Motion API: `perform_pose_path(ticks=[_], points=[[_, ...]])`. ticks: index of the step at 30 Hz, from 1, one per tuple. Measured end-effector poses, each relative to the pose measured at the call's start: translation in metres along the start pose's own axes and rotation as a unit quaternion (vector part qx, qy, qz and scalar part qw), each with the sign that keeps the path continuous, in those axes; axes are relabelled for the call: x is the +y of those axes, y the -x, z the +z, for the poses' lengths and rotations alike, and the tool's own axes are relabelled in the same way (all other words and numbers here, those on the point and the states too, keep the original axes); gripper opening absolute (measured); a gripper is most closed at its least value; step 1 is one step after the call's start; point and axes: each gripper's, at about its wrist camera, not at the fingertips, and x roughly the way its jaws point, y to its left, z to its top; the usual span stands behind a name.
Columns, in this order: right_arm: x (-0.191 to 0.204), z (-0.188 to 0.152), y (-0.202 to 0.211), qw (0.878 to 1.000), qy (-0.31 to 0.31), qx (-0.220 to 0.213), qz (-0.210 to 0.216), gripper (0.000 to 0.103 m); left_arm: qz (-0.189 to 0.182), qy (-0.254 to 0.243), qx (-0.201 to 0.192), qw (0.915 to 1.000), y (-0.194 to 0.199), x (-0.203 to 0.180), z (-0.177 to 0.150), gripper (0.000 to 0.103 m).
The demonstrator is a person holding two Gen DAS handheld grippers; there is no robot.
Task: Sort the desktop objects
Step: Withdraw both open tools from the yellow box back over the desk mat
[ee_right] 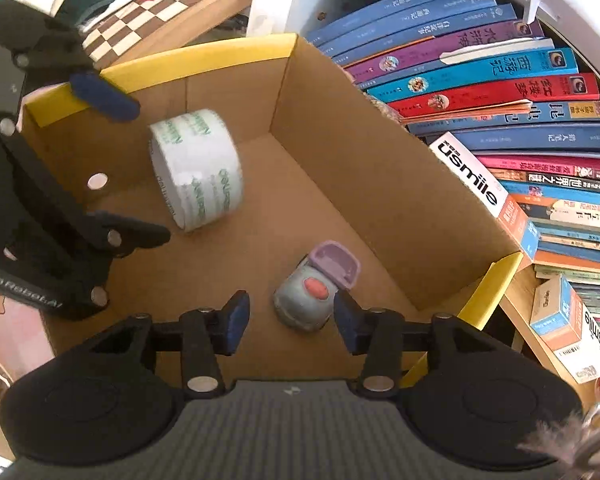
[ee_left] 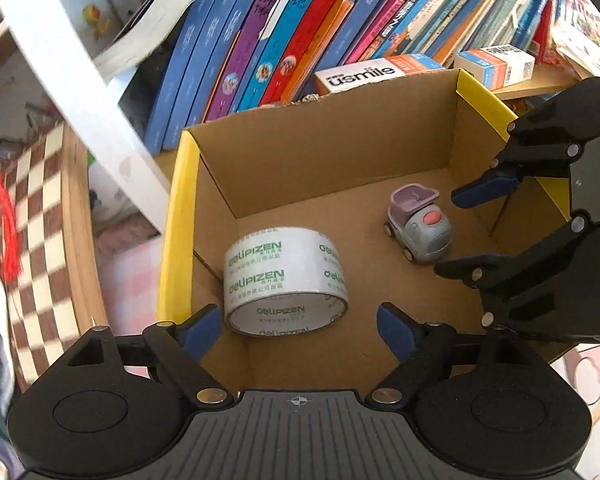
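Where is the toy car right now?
The toy car sits on the floor of the cardboard box, just ahead of the open right gripper, apart from the tape roll lying nearer the left gripper.

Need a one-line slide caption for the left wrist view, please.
Open left gripper over a cardboard box holding a tape roll and toy car.

A home, likely a child's study corner: a packed row of colourful books (ee_left: 284, 40) fills the upper frame, a chessboard (ee_left: 36, 216) sits at left, and a cardboard box (ee_left: 340, 152) holds a toy car (ee_left: 418, 224).
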Motion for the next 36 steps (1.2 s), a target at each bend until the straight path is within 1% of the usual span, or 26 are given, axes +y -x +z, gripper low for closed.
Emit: perform_pose_path(ticks=[4, 7, 8, 9, 12, 15, 19, 23, 29, 34, 36], points=[[0.0, 0.0, 0.002, 1.0, -0.003, -0.005, 0.012, 0.051, 0.004, 0.008, 0.001, 1.0, 0.002, -0.001, -0.002, 0.086], [0.003, -0.001, 0.005, 1.0, -0.007, -0.005, 0.012, 0.054, 0.001, 0.004, -0.001, 1.0, 0.003, 0.001, -0.001, 0.087], [0.003, 0.0, 0.007, 1.0, -0.009, -0.007, 0.008, 0.06, 0.005, 0.002, -0.005, 1.0, 0.006, 0.001, -0.001, 0.087], [0.004, 0.0, 0.009, 1.0, -0.013, -0.011, 0.0, 0.069, 0.009, 0.001, -0.01, 0.9999, 0.01, 0.0, -0.002, 0.088], [0.003, -0.002, 0.023, 0.999, -0.031, -0.026, -0.015, 0.078, 0.028, 0.002, -0.041, 0.9988, 0.026, 0.0, -0.005, 0.091], [-0.001, -0.002, 0.037, 0.998, -0.052, -0.041, -0.023, 0.079, 0.032, 0.01, -0.068, 0.9971, 0.043, -0.001, -0.009, 0.096], [-0.001, -0.005, 0.06, 0.995, -0.069, -0.064, -0.042, 0.08, 0.036, 0.009, -0.098, 0.9945, 0.067, -0.004, -0.018, 0.096], [0.005, -0.01, 0.087, 0.99, -0.089, -0.089, -0.061, 0.084, 0.037, 0.014, -0.12, 0.9919, 0.089, -0.003, -0.025, 0.098], [0.021, -0.033, 0.136, 0.979, -0.146, -0.121, -0.076, 0.089, 0.038, 0.04, -0.154, 0.9865, 0.131, 0.004, -0.043, 0.101], [0.034, -0.053, 0.176, 0.966, -0.193, -0.148, -0.087, 0.092, 0.033, 0.073, -0.169, 0.9824, 0.164, 0.013, -0.066, 0.102], [0.044, -0.064, 0.188, 0.963, -0.206, -0.151, -0.091, 0.093, 0.036, 0.075, -0.173, 0.9813, 0.177, 0.015, -0.078, 0.102]])
